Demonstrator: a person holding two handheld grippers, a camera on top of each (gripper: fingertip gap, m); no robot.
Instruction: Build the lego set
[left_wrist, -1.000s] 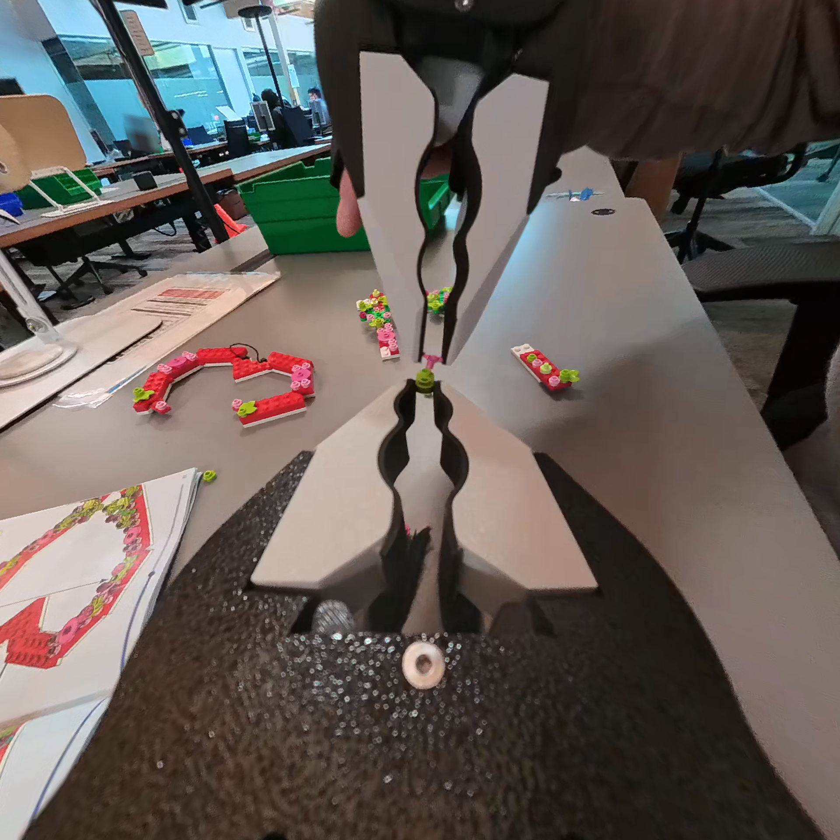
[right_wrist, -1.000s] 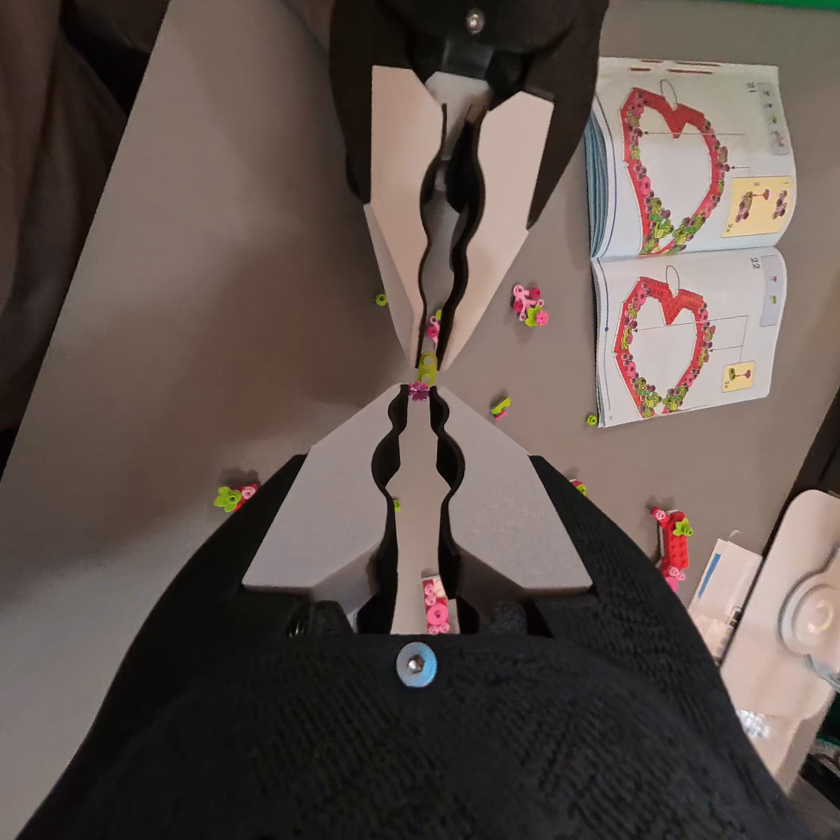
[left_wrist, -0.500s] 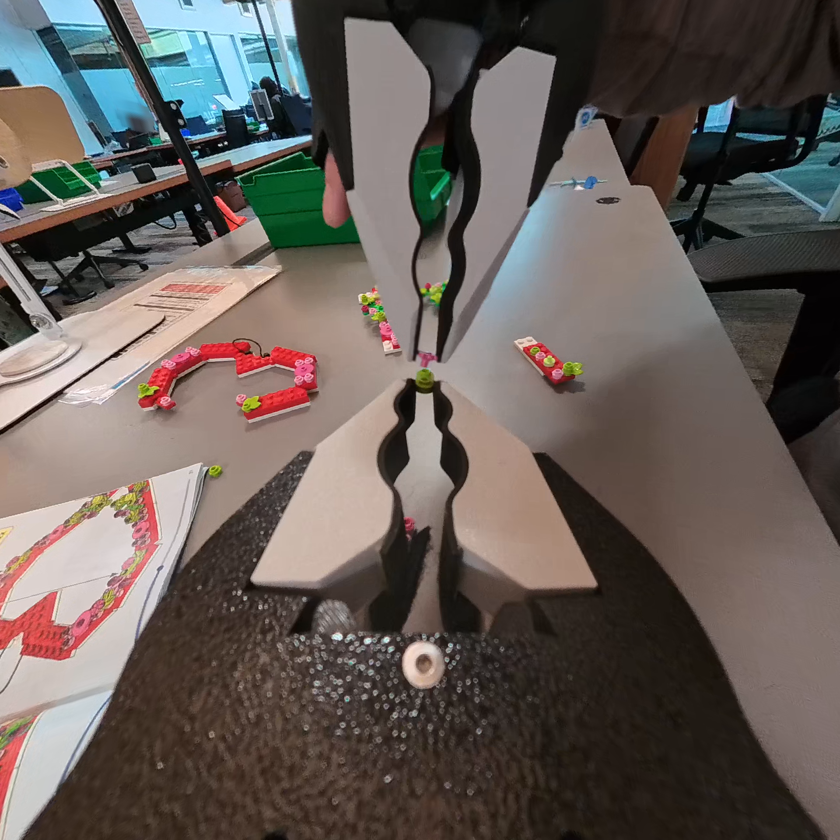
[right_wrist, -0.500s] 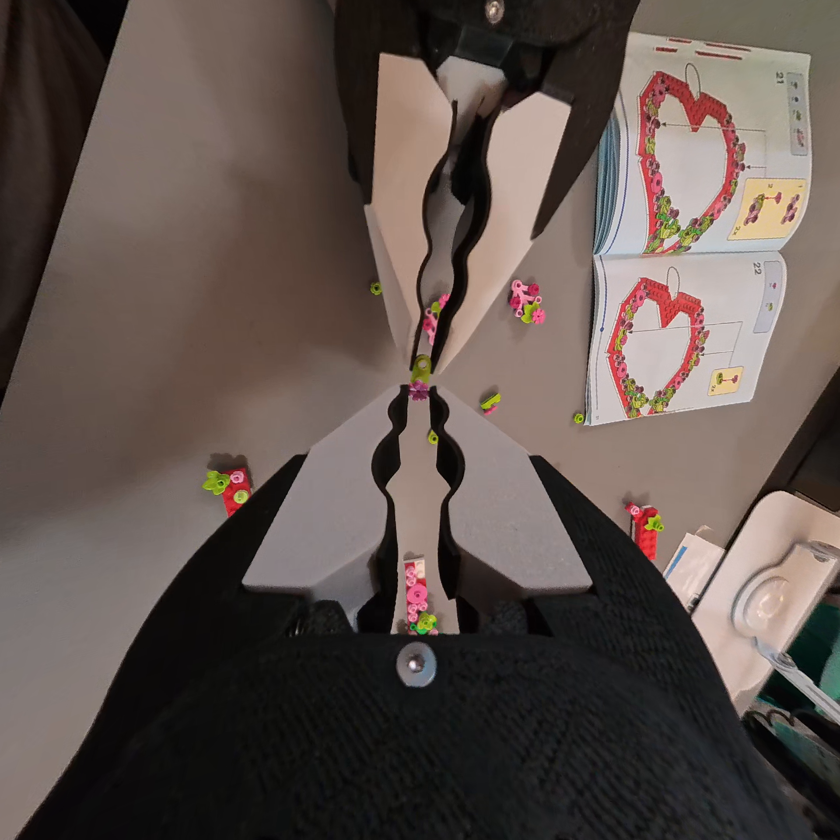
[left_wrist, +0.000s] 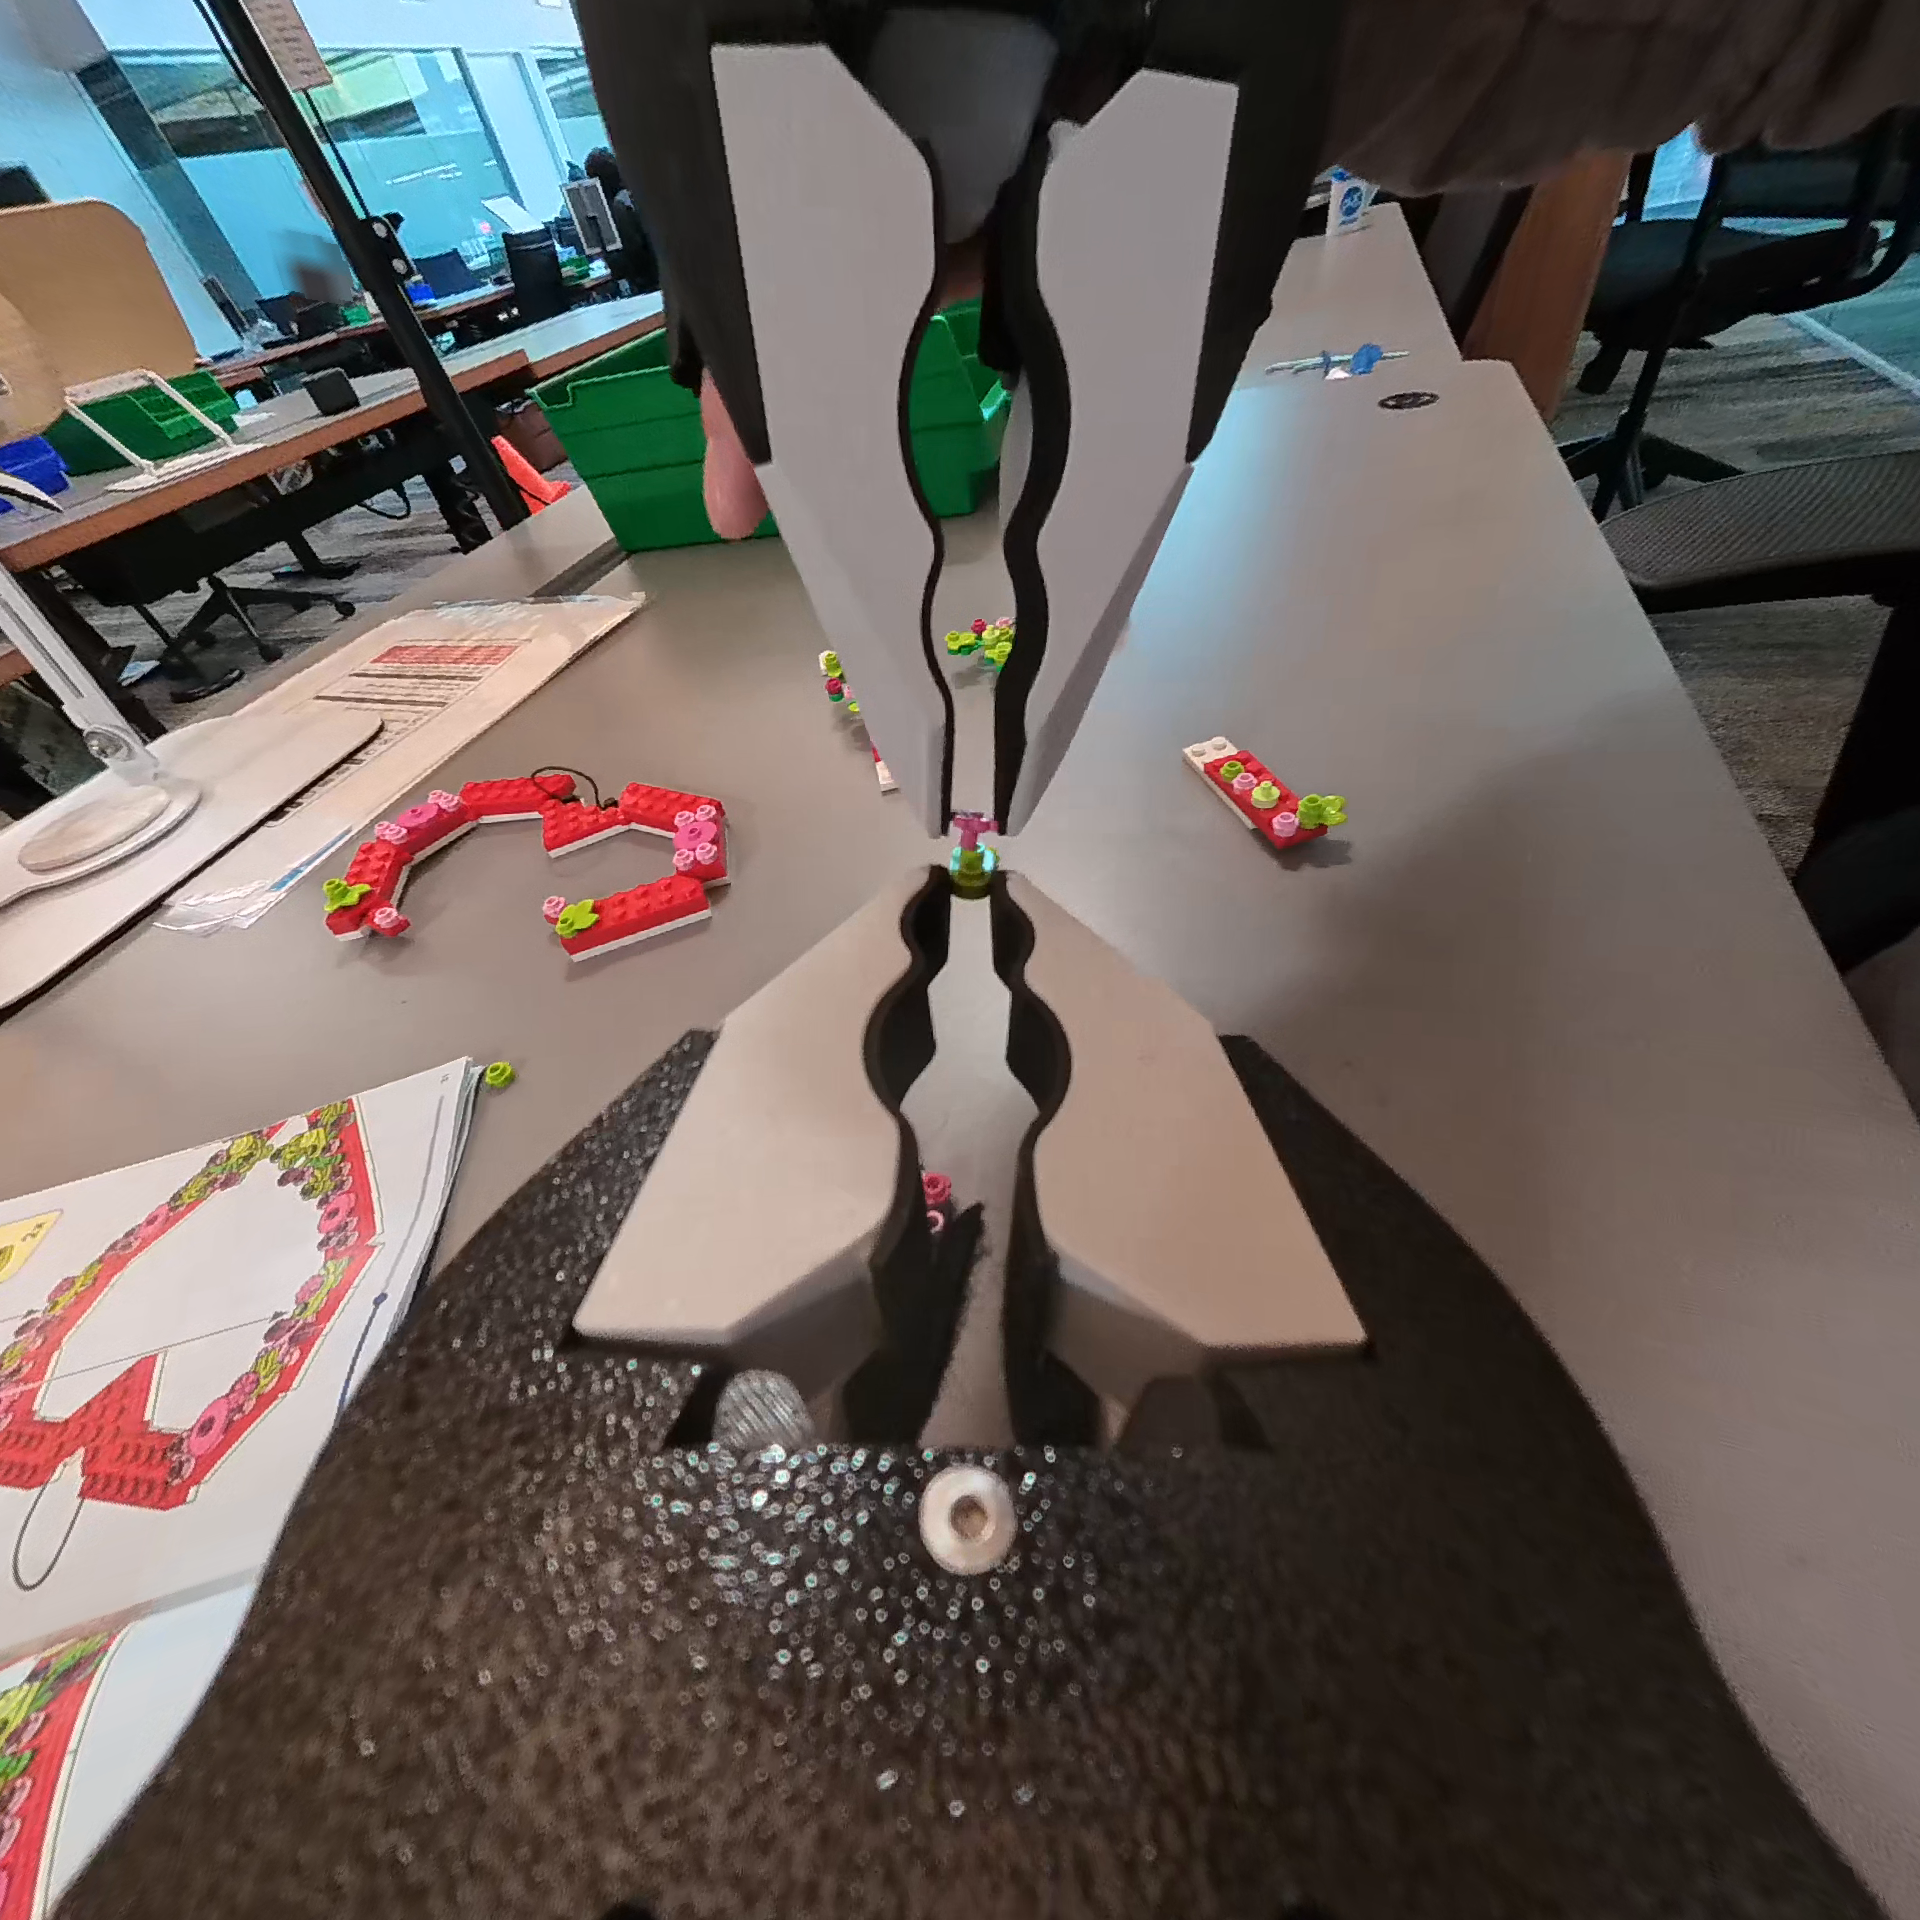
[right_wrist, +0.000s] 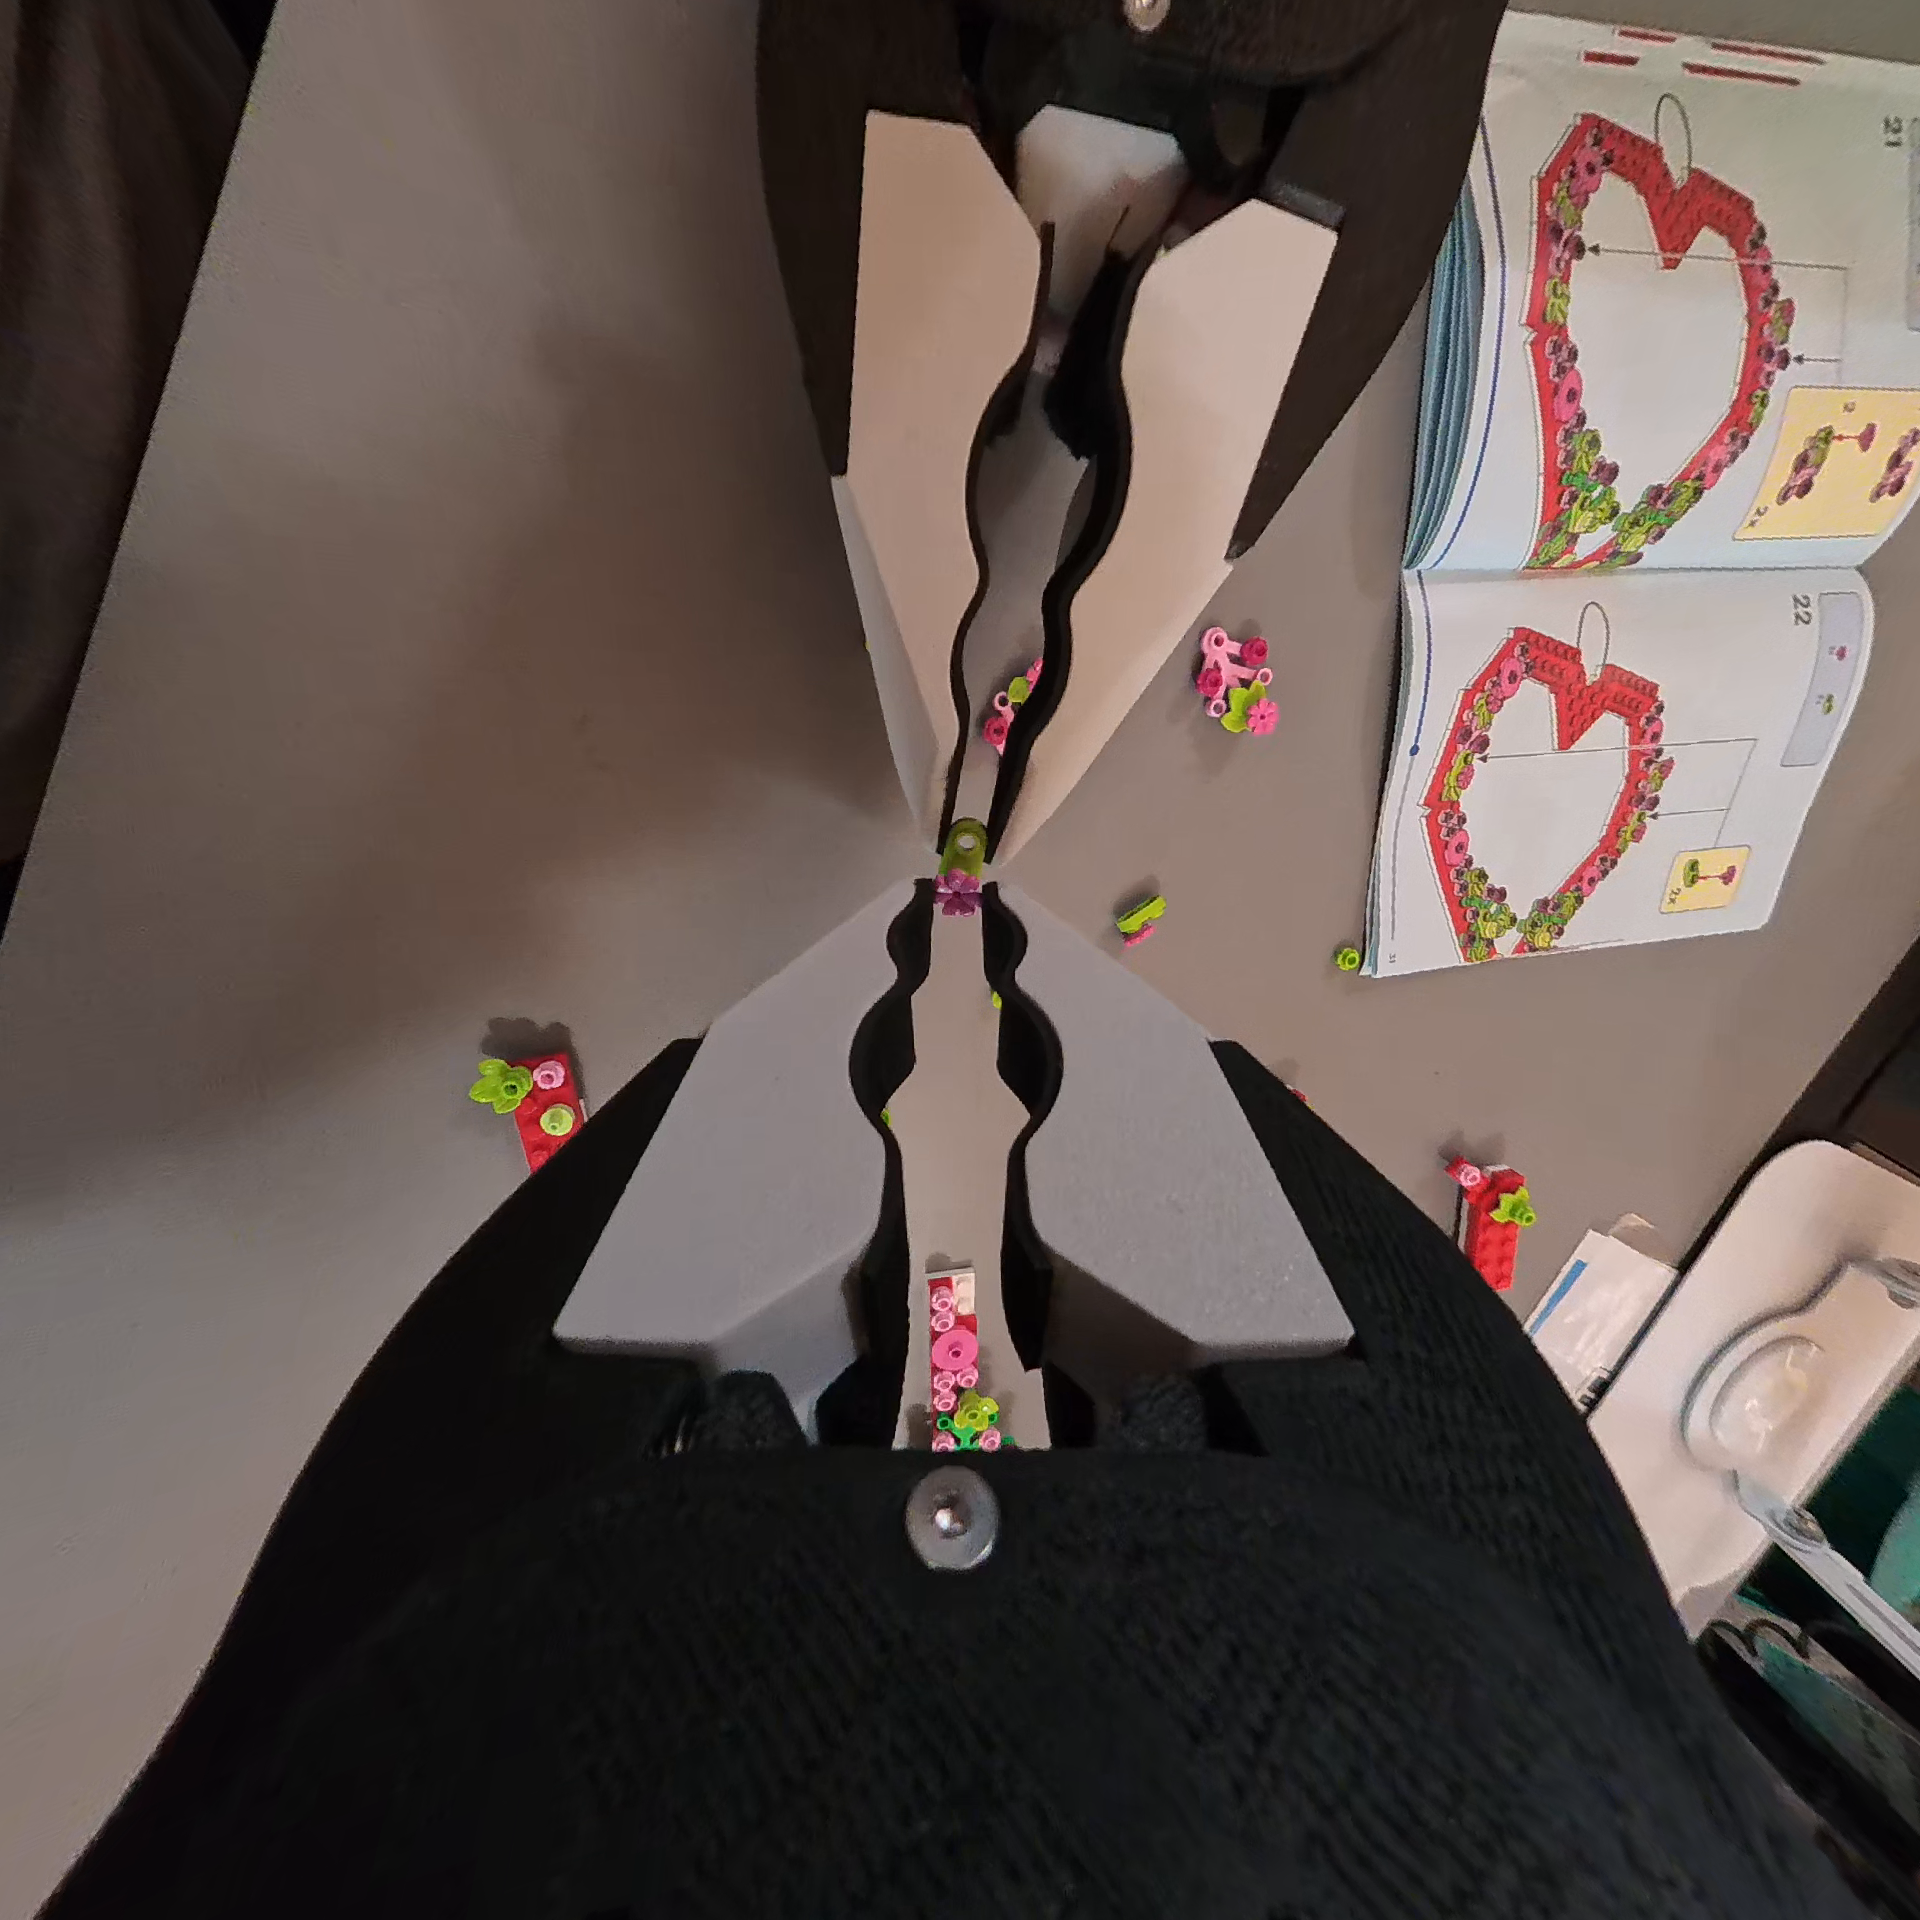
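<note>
Lego bits are pinched tip to tip right now: your left tongs (left_wrist: 971, 878) are clenched on a small lime green piece (left_wrist: 972, 868), and your right tongs (right_wrist: 954, 896) are clenched on a tiny pink flower (right_wrist: 956, 894). In the left wrist view the right tongs (left_wrist: 974, 821) come down from above with the flower (left_wrist: 974, 828) just over the green piece; I can't tell whether the two touch. In the right wrist view the left tongs (right_wrist: 966, 847) point back at yours, with the green piece (right_wrist: 964, 844) right against the flower.

Both hang over the grey table (left_wrist: 1403, 727). Left of your left tongs lies the half-built red heart (left_wrist: 540, 852), with pink and green bits on it. To their right sits a short red strip (left_wrist: 1262, 795) with green studs. The open instruction booklet (left_wrist: 208, 1247) lies near their left side, a stray lime stud (left_wrist: 498, 1073) just beside its corner.

As for containers, the stacked green bins (left_wrist: 644, 457) sit on the table well beyond the tongs, behind the right ones. What's inside them is hidden from here.

From the right tongs, the booklet (right_wrist: 1621, 520) is off to the right, and a small cluster of pink and green flowers (right_wrist: 1236, 681) lies between it and the left tongs.
</note>
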